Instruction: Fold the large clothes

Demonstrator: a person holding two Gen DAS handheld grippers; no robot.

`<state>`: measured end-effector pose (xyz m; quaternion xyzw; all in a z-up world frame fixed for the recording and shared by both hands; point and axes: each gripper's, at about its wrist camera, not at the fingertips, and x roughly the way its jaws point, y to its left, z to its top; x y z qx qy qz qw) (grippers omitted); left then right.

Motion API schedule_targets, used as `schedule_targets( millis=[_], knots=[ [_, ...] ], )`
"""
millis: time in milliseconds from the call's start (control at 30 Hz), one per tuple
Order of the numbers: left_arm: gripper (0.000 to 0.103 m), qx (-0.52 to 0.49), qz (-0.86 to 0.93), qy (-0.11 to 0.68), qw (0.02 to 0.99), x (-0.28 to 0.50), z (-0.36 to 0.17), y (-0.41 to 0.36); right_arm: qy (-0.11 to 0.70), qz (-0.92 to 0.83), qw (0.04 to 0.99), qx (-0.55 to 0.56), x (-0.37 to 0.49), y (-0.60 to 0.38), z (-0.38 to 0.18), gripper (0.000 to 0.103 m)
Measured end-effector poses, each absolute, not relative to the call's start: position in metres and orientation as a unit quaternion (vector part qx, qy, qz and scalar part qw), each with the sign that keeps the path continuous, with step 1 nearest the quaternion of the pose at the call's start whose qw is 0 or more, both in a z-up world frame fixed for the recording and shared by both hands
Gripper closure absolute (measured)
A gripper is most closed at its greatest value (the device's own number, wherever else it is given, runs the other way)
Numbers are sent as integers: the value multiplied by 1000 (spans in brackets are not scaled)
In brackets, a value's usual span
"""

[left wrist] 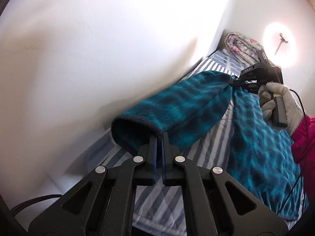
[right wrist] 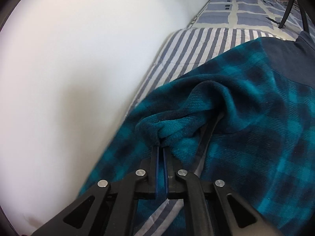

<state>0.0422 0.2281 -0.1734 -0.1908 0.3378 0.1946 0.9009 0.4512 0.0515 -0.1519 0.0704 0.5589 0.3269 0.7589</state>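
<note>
A teal and dark plaid fleece garment [left wrist: 256,137] lies on a striped bed cover [left wrist: 196,157]. Its sleeve [left wrist: 177,106] is lifted off the bed and stretched along the wall. My left gripper [left wrist: 159,134] is shut on the sleeve's dark cuff edge, whose opening gapes to the left. At the sleeve's far end, my right gripper [left wrist: 234,82] is shut on a bunch of the fleece, held by a gloved hand [left wrist: 279,100]. In the right wrist view my right gripper [right wrist: 161,146] pinches a fold of the fleece [right wrist: 177,125]; a zipper edge [right wrist: 206,137] runs just right of it.
A white wall [left wrist: 98,59] runs close along the left of the bed. A folded floral quilt [left wrist: 242,43] lies at the bed's far end, with a bright ring lamp [left wrist: 279,47] beside it. A pink sleeve [left wrist: 303,137] and a black cable [left wrist: 303,106] are at the right.
</note>
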Motion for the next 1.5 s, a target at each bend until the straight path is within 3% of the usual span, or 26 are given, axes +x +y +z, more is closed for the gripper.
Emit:
schedule_targets(
  millis=[267, 333, 367, 433, 467, 700, 767, 833, 900, 1200, 1433, 1467, 1500],
  knots=[
    [102, -131, 148, 356, 913, 21, -178, 184, 558, 304, 763, 122, 451, -15, -158, 103],
    [102, -133, 148, 358, 912, 20, -180, 181, 556, 306, 764, 116, 444, -18, -153, 98],
    [102, -139, 145, 357, 912, 20, -180, 181, 560, 315, 757, 121, 441, -16, -151, 94],
    [102, -141, 143, 354, 914, 20, -178, 178, 568, 336, 742, 121, 432, -6, -148, 55],
    [102, -137, 144, 349, 916, 19, -176, 177, 569, 343, 740, 103, 424, 5, -146, 51],
    [102, -140, 136, 345, 918, 20, -173, 173, 592, 340, 730, 34, 403, 74, -164, 56],
    [102, -141, 135, 345, 918, 22, -173, 174, 597, 320, 735, 20, 406, 86, -170, 66],
    [102, -146, 136, 345, 917, 24, -173, 175, 603, 306, 736, 8, 410, 94, -177, 93],
    [102, -149, 137, 344, 917, 26, -172, 177, 606, 304, 735, 10, 411, 103, -182, 102],
    [102, -159, 127, 336, 920, 20, -171, 177, 559, 360, 737, 121, 414, 36, -138, 103],
    [102, -142, 25, 372, 917, 14, -177, 140, 588, 310, 735, 132, 415, -37, -181, 103],
    [99, -149, 21, 373, 916, 11, -175, 142, 590, 303, 738, 128, 416, -42, -186, 103],
    [85, -158, 25, 372, 915, 7, -172, 147, 591, 297, 741, 119, 416, -47, -190, 103]
  ],
)
